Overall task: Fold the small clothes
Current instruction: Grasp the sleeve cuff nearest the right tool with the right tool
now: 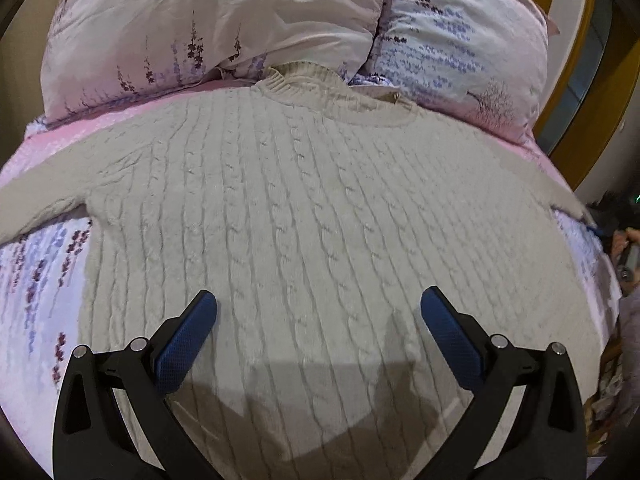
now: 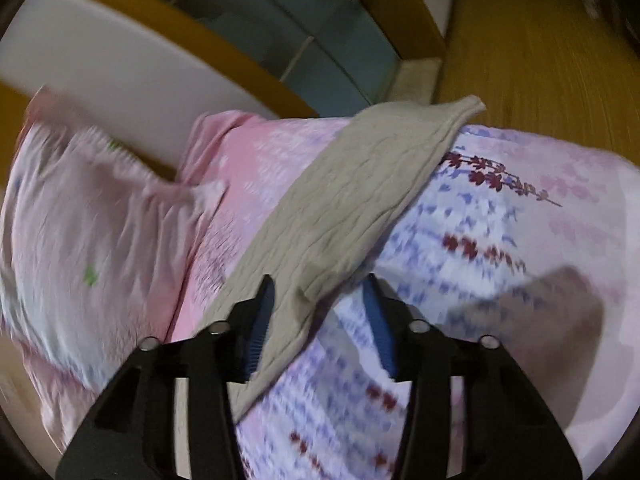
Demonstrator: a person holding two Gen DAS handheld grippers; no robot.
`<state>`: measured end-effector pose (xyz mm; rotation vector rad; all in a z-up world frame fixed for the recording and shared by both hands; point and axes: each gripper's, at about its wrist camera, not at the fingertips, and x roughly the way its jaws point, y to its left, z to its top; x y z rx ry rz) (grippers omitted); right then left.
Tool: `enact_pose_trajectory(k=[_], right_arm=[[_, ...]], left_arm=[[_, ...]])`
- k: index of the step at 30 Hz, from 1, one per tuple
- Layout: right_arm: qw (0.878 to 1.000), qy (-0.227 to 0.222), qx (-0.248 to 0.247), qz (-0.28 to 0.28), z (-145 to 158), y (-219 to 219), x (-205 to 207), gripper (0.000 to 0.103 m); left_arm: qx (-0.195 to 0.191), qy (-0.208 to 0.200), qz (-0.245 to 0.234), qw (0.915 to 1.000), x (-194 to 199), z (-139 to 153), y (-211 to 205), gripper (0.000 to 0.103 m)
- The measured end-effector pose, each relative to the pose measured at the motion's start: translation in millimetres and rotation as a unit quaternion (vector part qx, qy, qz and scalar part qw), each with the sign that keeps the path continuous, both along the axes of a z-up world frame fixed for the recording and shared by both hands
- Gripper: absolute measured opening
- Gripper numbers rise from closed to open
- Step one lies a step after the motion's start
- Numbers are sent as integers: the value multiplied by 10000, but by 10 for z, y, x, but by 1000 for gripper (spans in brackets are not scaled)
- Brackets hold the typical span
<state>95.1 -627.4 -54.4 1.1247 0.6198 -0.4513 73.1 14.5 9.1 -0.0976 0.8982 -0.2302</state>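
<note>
From the left wrist view, one cream cable-knit sweater (image 1: 312,200) lies spread flat, front up, on the floral bedspread (image 1: 36,280), its collar toward the two pillows (image 1: 208,28) at the far end. Both sleeves stretch out to left and right. No fold shows yet, so the folding looks barely begun. The left gripper (image 1: 318,304) hovers over the near hem with its jaws spread wide and nothing between them.

From the right wrist view, blurred, one sleeve (image 2: 360,200) runs diagonally across the bedspread, its cuff at the far right edge of the bed. The right gripper (image 2: 320,300) straddles the sleeve's near part, jaws partly drawn in; the left pad (image 2: 262,320) seems to touch cloth, the other stands clear, so it isn't pinched yet. One pillow shows at left here.
</note>
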Motion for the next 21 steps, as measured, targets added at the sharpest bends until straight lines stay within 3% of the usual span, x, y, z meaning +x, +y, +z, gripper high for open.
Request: enact_pose_trajectory(k=[9,13,15,17,19,21], right_arm=[[9976,171,-241,-634,2,-337,6,23],[9943,433,-622,-753,53,-339,31,8],[9903,546,-1037,-748,163,-260,59,8],[9799,517,-1801,-679,402,-41,122,7],[9670,280,-2499,-419,683,269,204,7],[9584,-87,-2854,-43,903,578,278,7]], left_arm=[[-418,76,53,9991,129,8,165,102],[-647,84,59,9979,173,20,234,102],[-844,48,65,9964,177,23,285,102],[-1033,-7,101,9946,178,24,339,102],[-1319,-112,185,9910,178,22,417,102],[-1460,-192,235,9888,179,28,467,102]])
